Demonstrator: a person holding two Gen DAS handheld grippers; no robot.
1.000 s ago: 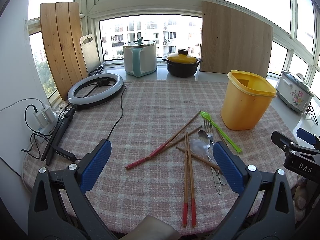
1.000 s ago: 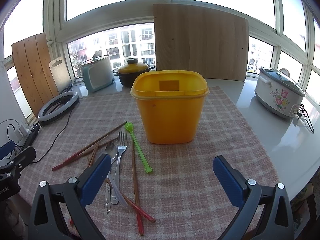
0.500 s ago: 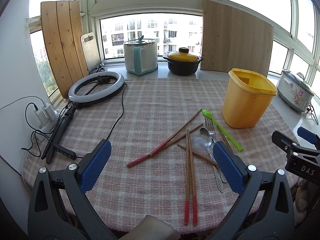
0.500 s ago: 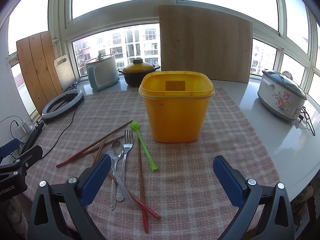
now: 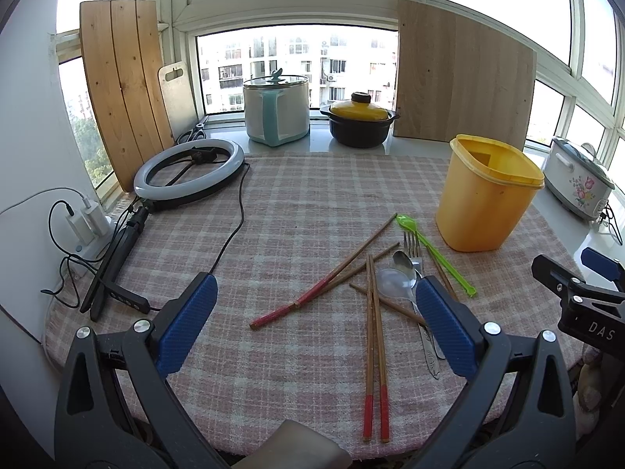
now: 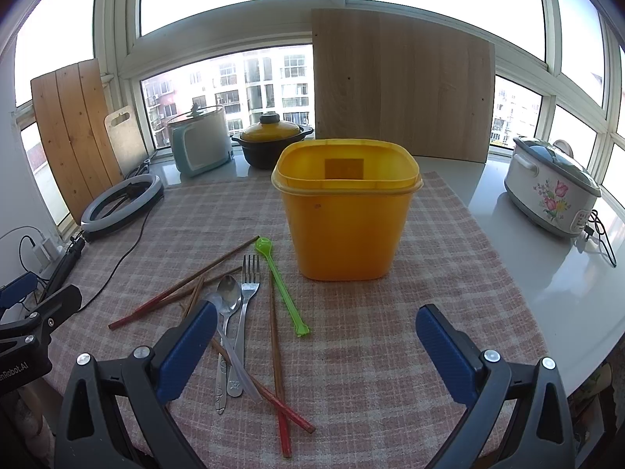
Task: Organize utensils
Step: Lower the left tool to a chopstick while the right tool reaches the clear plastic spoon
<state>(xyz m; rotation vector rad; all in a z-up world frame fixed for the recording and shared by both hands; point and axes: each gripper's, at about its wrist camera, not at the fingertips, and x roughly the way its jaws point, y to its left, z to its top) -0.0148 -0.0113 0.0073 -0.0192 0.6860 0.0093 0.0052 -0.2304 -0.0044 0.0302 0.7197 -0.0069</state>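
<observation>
A loose pile of utensils lies on the checked cloth: red-tipped wooden chopsticks (image 5: 374, 336) (image 6: 275, 348), a metal fork (image 5: 410, 240) (image 6: 248, 285), a metal spoon (image 5: 402, 261) (image 6: 229, 298), a clear plastic spoon (image 5: 392, 283) and a green plastic spoon (image 5: 433, 252) (image 6: 279, 277). A yellow tub (image 5: 486, 195) (image 6: 345, 211) stands upright and open just right of the pile. My left gripper (image 5: 312, 320) is open and empty, above the table's near edge, left of the pile. My right gripper (image 6: 312, 348) is open and empty, in front of the tub.
A ring light (image 5: 189, 172) with its stand and cable lies at the left. A white pot (image 5: 276, 107), a black pot with yellow lid (image 5: 359, 123), wooden boards (image 5: 463, 78) and a flowered cooker (image 6: 554, 187) stand along the windowsill.
Both grippers have drawn back and risen slightly, so the utensils and tub sit a little farther away. Nothing on the table has moved.
</observation>
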